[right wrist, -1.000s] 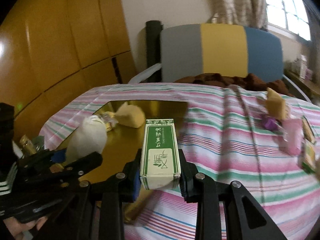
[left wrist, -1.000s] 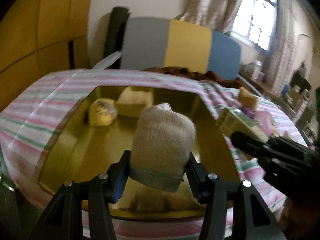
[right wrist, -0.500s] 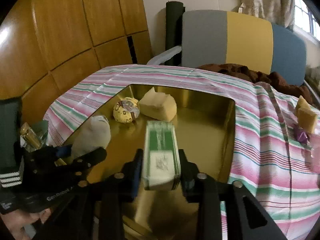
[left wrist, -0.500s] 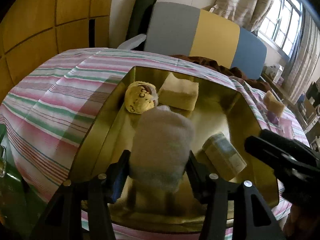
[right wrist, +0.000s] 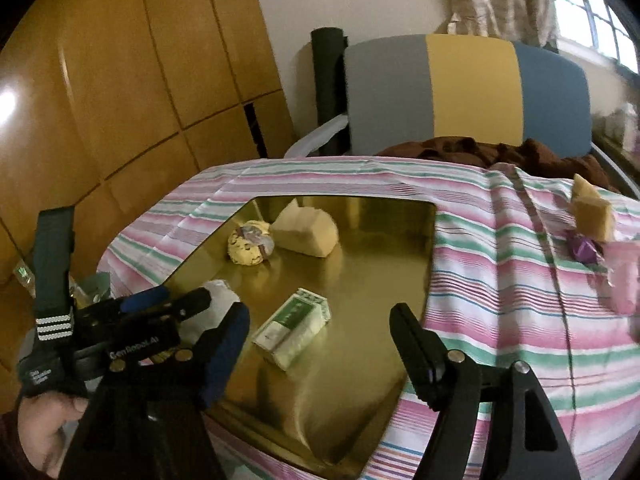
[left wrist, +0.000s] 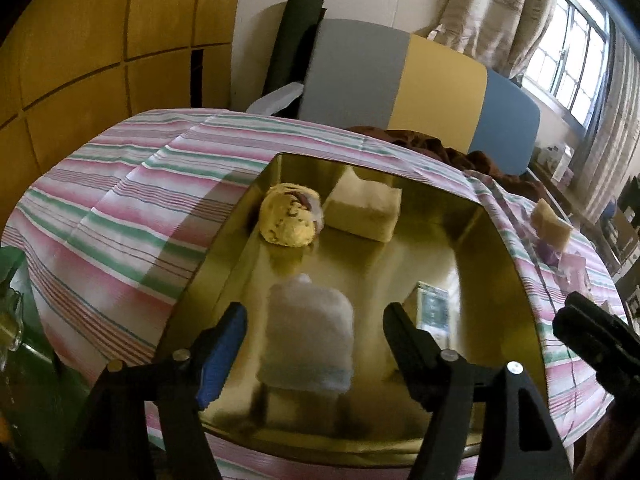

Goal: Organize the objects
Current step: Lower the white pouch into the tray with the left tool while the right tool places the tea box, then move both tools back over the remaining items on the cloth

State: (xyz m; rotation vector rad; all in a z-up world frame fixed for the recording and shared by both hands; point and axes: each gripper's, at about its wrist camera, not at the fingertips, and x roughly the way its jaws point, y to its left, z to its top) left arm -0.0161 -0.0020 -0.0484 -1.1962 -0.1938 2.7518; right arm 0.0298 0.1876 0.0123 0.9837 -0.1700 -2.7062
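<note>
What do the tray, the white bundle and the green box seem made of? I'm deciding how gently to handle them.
Tray: probably metal with a polished gold finish, since its walls mirror the items inside.
White bundle: soft knit fabric by its fuzzy, ribbed look, though blurred.
Green box: likely printed cardboard, with sharp folded edges and a matte face.

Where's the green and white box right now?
The green and white box lies on its side inside the gold tray, near the tray's front, just ahead of the opening right tongs, with the rolled white sock to its left.
</note>
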